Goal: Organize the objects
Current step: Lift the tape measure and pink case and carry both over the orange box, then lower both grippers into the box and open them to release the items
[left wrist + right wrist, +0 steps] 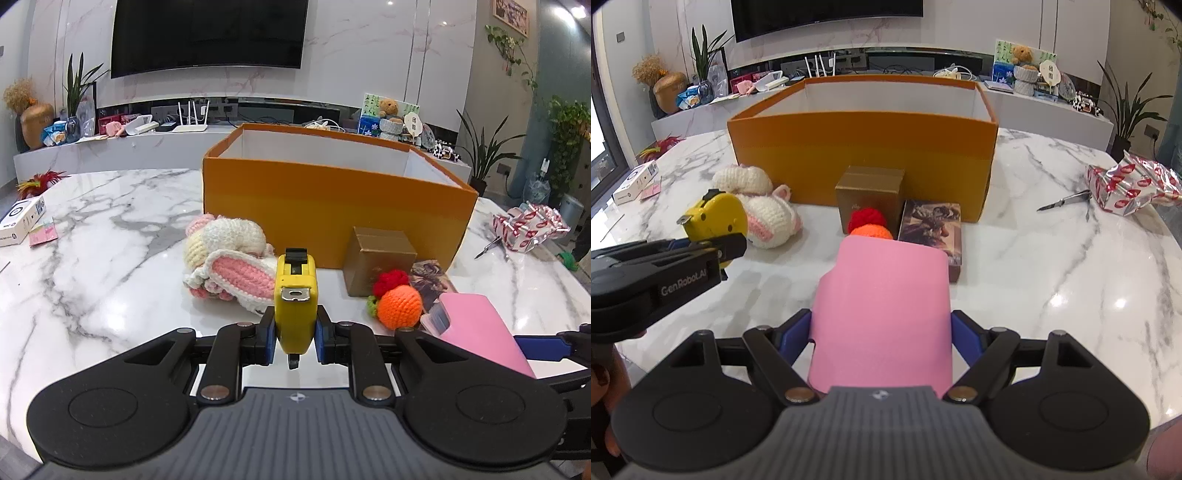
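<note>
My left gripper [294, 338] is shut on a yellow tape measure [295, 302], held above the marble table; it also shows in the right wrist view [714, 218]. My right gripper [881, 332] is shut on a pink box [882, 314], which also shows in the left wrist view [480, 328]. An open orange box [332, 199] stands ahead on the table. In front of it lie a crocheted white-and-pink bunny [229, 258], a gold cube box [376, 264], an orange crocheted ball [400, 308] with a red ball [391, 281], and a picture card box [932, 225].
A white carton [22, 221] and pink sticky notes [42, 234] lie at the table's left edge. A red-patterned foil bag [1130, 184] and scissors [1063, 201] lie at the right. A TV shelf with clutter runs behind the table.
</note>
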